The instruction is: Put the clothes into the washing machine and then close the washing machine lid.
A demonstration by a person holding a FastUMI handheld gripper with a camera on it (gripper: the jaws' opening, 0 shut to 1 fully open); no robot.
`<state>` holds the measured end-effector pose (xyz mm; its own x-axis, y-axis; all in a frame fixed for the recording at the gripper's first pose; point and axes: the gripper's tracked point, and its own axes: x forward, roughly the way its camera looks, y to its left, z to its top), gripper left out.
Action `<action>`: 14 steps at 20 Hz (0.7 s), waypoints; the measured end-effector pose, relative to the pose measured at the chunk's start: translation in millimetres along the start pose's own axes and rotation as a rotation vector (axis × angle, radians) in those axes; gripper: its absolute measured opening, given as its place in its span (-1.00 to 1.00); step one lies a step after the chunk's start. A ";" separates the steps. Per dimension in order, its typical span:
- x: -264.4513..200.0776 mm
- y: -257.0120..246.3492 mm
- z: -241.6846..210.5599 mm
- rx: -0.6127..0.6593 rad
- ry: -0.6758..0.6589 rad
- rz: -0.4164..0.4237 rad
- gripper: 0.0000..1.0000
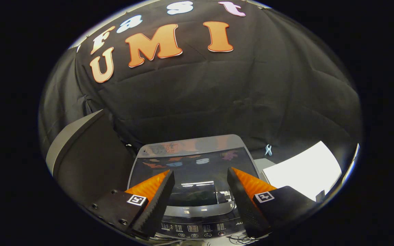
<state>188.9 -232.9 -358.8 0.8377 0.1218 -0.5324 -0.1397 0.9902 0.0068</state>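
Washing machine [193,171], a grey top-loader, is seen directly below and just ahead of the gripper [200,177]. Its lid [192,164] is lying flat and closed over the tub, with dark glass in which the booth wall is mirrored. The machine's long axis is set running away from the fingers toward the black cloth wall [217,95]; its control panel [197,228], with small displays and round buttons, is turned toward the gripper at the near end, and the rounded hinge end is pointed at the wall. Something dark can be made out through the glass, but whether it is clothing cannot be told.

The gripper is held above the near part of the lid with its fingers spread well apart; nothing is held between them and the lid is not touched. The black ribbed pads [159,201] are faced inward, with orange backing behind them and a small square marker on each finger.

A dark angled panel [87,153] with a pale edge is placed to the left of the machine. A bright white sheet [303,171] is placed to its right, and a small pale clip [268,149] is seen against the cloth near the machine's far right corner.
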 end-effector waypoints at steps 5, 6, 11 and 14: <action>-4.7 4.7 11.2 -0.029 -0.001 0.020 0.98; -5.6 6.1 16.1 -0.040 -0.006 0.022 0.98; -14.8 8.7 42.1 -0.088 -0.044 0.035 0.98; -21.5 13.3 63.5 -0.089 -0.065 0.046 0.98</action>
<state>202.7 -218.0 -293.5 0.8616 0.1741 -0.4769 -0.2228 0.9737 -0.0471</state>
